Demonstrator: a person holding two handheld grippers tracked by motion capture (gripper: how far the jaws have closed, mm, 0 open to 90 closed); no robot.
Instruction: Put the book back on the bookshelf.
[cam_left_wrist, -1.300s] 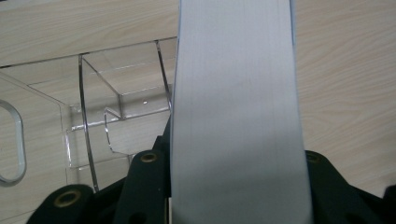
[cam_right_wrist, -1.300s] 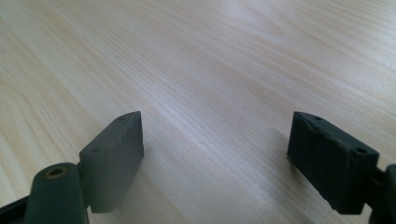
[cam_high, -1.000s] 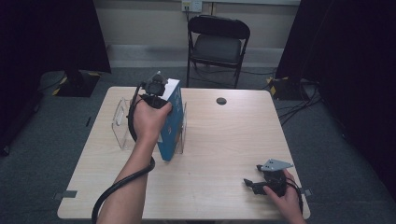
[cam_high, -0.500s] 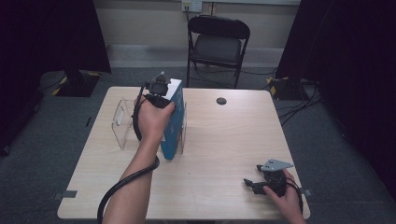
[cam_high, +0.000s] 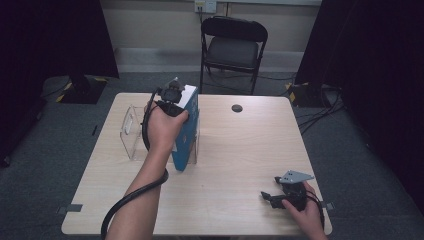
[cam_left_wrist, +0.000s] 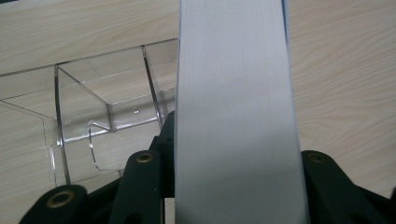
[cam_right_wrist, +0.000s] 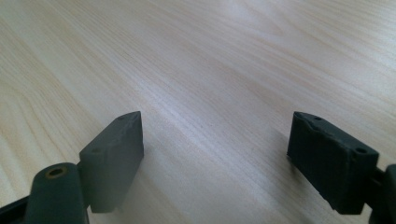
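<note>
Boxes: one blue box (cam_high: 186, 131), upright on the bench (cam_high: 240, 150), just beside the holder.
Holders: one clear acrylic holder (cam_high: 131, 131) with several compartments.
Left gripper (cam_high: 172, 95): clamped across the box's top edge, its jaws having just eased apart a little, the box between them.
Right gripper (cam_high: 270, 196): resting on the bench near its front right corner, jaws spread, nothing between.
Chairs: one folding chair (cam_high: 233, 47) behind the bench.
</note>
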